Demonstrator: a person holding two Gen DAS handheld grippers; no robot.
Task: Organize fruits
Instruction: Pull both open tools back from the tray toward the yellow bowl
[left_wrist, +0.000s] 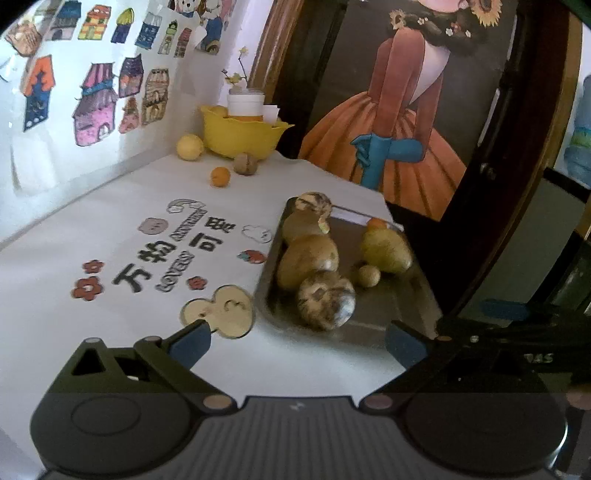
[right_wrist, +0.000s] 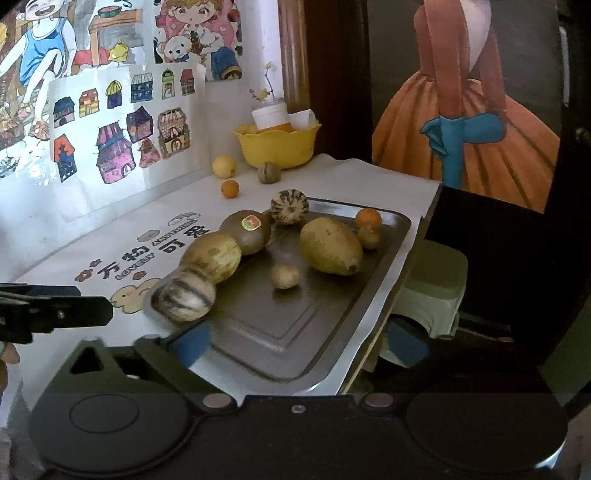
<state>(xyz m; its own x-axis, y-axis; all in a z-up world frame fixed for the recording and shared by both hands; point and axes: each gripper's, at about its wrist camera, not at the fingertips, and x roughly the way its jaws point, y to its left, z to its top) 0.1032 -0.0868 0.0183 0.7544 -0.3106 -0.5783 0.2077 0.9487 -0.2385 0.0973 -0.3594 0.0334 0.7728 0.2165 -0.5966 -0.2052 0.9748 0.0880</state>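
At the far left of the cloth-covered table (right_wrist: 332, 173), three fruits lay loose: a yellow fruit (right_wrist: 224, 166), a small orange (right_wrist: 230, 189) and a brown round fruit (right_wrist: 269, 172), all near the yellow bowl (right_wrist: 277, 146). Our left gripper (left_wrist: 297, 341) stood wide with nothing between its pads, just short of the striped melon (left_wrist: 327, 301). Further right, the metal tray (right_wrist: 280, 321) already held most of the fruit. Our right gripper (right_wrist: 297, 341) gaped equally empty over the tray's near edge. We judged ourselves between placements; next we would need to reach far across for those strays.
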